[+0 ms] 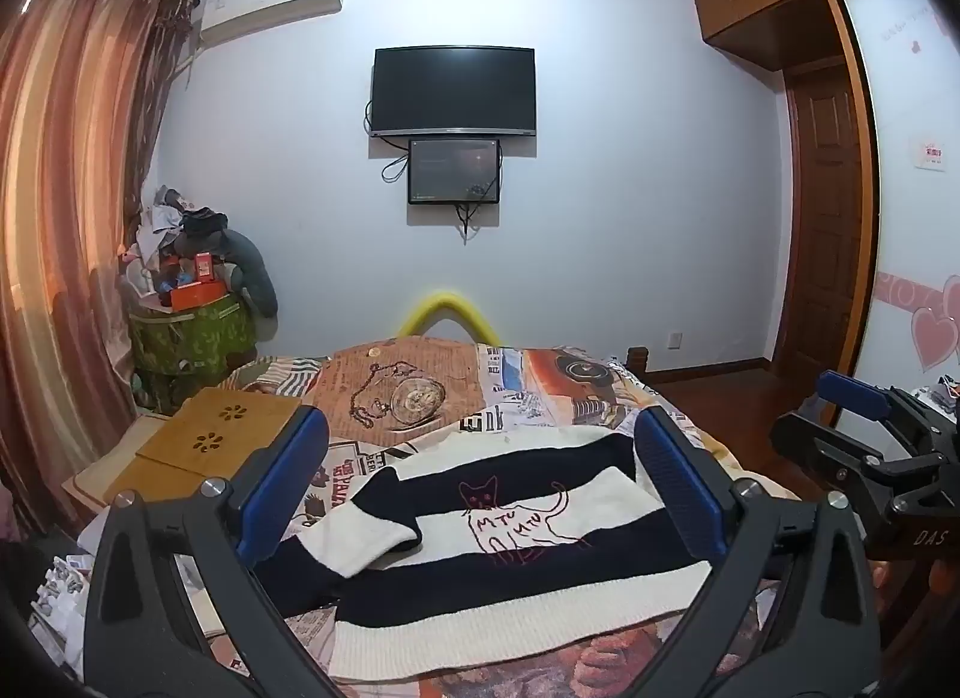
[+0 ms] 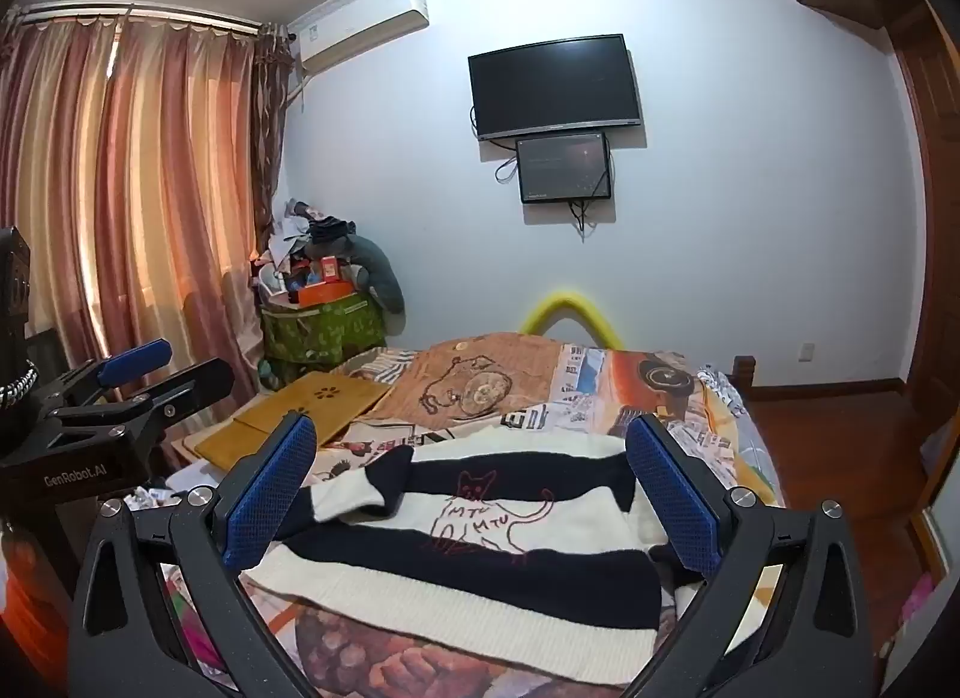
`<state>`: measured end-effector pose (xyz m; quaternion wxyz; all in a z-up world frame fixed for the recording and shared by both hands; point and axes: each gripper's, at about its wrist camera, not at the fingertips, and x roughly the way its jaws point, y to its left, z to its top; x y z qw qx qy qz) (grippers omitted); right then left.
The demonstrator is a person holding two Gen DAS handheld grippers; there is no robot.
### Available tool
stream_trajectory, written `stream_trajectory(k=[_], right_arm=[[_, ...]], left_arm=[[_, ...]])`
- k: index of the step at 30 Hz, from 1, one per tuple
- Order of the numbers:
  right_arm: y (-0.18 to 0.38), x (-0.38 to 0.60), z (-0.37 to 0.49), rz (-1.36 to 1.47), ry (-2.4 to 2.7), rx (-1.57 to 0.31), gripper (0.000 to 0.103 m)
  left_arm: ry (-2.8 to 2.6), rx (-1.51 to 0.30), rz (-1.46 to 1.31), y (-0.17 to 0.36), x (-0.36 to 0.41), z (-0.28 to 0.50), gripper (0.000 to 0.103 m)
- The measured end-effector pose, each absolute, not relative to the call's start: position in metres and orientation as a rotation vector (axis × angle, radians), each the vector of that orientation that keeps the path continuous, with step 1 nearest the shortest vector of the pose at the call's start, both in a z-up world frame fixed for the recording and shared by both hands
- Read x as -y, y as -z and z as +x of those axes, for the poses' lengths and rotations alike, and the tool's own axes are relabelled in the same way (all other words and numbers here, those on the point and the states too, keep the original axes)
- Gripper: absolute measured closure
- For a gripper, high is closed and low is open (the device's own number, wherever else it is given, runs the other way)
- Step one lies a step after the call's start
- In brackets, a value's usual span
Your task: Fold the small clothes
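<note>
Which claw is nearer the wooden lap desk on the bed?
Left. The left claw hangs open just right of the wooden lap desk; the right claw is open farther right, beyond the left one.

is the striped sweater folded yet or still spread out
Partly folded: the sweater lies flat on the bed, with one sleeve already laid across its front.

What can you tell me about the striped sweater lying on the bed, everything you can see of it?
The striped sweater is a small knit with broad navy and cream bands and a ribbed cream hem nearest the cameras. A cat outline with the letters "MTU MTU" is stitched in dark red on the chest. It lies flat, front up, on the patterned bedspread, with one sleeve folded across the body, ending in a cream cuff. Nothing grips it; both grippers' fingers stand open above it.
</note>
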<state>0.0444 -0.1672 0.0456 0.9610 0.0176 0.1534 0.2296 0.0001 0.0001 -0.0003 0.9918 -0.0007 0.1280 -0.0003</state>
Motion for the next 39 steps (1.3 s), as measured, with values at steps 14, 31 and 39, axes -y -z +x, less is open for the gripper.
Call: stream_trajectory(k=[14, 31, 39], right_arm=[[-0.041, 0.168, 0.044, 0.026, -0.455, -0.317, 0.000], [-0.043, 0.168, 0.047, 0.019, -0.452, -0.317, 0.000], [-0.044, 0.168, 0.046, 0.017, -0.453, -0.314, 0.000]], left_arm=[[0.024, -0.281, -0.033, 0.004, -0.010, 0.006, 0.000], [0.008, -0.276, -0.034, 0.005, -0.013, 0.006, 0.000], [0.002, -0.273, -0.029, 0.005, -0.011, 0.005, 0.000]])
